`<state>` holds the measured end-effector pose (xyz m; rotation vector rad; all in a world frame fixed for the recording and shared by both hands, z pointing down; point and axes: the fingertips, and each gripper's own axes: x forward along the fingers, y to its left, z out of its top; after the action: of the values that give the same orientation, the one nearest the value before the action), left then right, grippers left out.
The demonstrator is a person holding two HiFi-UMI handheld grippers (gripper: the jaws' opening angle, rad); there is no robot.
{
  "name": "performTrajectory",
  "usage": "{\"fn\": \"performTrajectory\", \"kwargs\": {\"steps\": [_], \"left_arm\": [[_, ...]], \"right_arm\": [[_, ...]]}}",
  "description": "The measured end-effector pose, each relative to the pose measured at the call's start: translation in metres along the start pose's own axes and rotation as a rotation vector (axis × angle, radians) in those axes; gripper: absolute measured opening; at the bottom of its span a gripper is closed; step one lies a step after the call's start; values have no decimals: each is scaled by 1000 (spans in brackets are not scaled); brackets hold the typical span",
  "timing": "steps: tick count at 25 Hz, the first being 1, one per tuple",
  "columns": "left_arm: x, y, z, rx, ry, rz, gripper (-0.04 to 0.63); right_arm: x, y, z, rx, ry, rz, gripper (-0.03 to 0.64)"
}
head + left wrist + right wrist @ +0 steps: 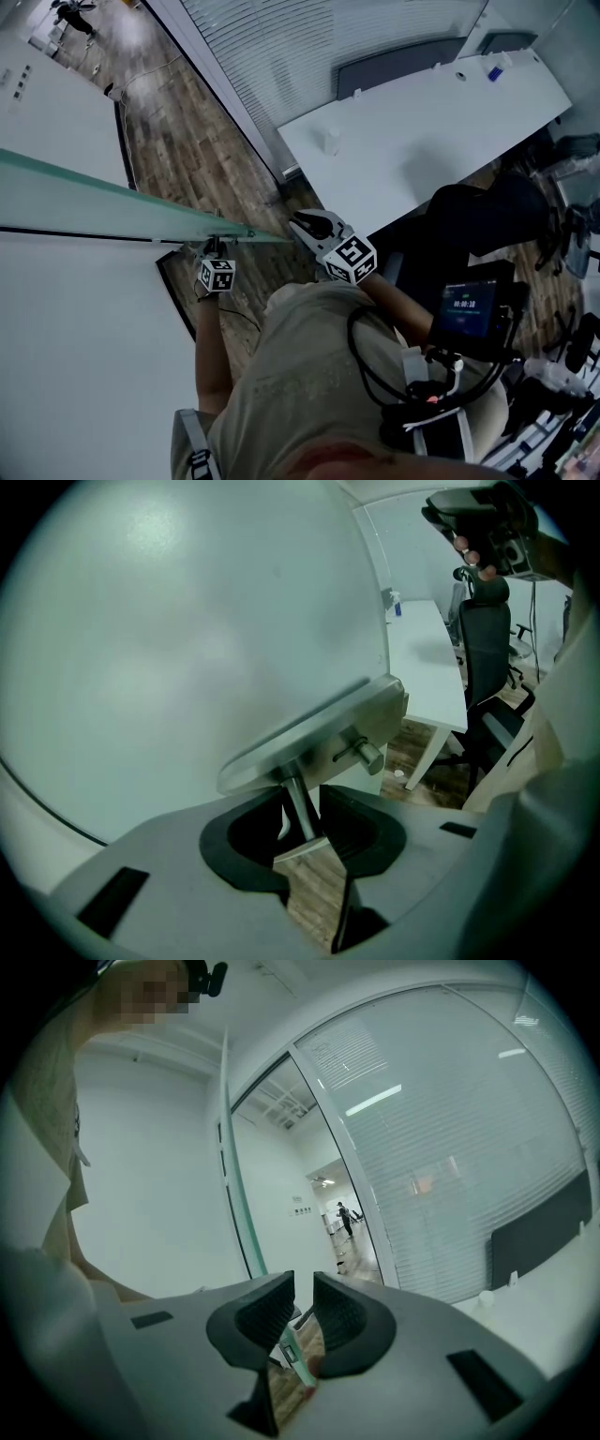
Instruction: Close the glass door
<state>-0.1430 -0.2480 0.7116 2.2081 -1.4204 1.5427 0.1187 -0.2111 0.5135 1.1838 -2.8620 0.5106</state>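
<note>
Glass door (94, 211) (one), one handle (319, 731) between left gripper's (302, 806) two fingers (234, 847).

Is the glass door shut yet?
Open. In the right gripper view the glass door stands edge-on, with the corridor showing through the gap beside it.

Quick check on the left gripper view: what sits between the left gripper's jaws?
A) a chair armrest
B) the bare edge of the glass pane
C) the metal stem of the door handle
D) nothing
C: the metal stem under the door handle on the glass door runs down between the left gripper's jaws.
</note>
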Motion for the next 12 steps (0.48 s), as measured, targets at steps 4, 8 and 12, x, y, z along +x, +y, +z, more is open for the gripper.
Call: {"fn": "performTrajectory", "kwargs": {"steps": [4,8,12], "left_arm": [[6,1,6,46,-2,2,132],[14,0,10,126,27,7,143],[17,1,13,160,18,36,144]], "right_arm": [[3,4,-2,11,2,12,71],[9,10,-3,57,-1,26,71],[19,16,-1,77,-2,33,71]]}}
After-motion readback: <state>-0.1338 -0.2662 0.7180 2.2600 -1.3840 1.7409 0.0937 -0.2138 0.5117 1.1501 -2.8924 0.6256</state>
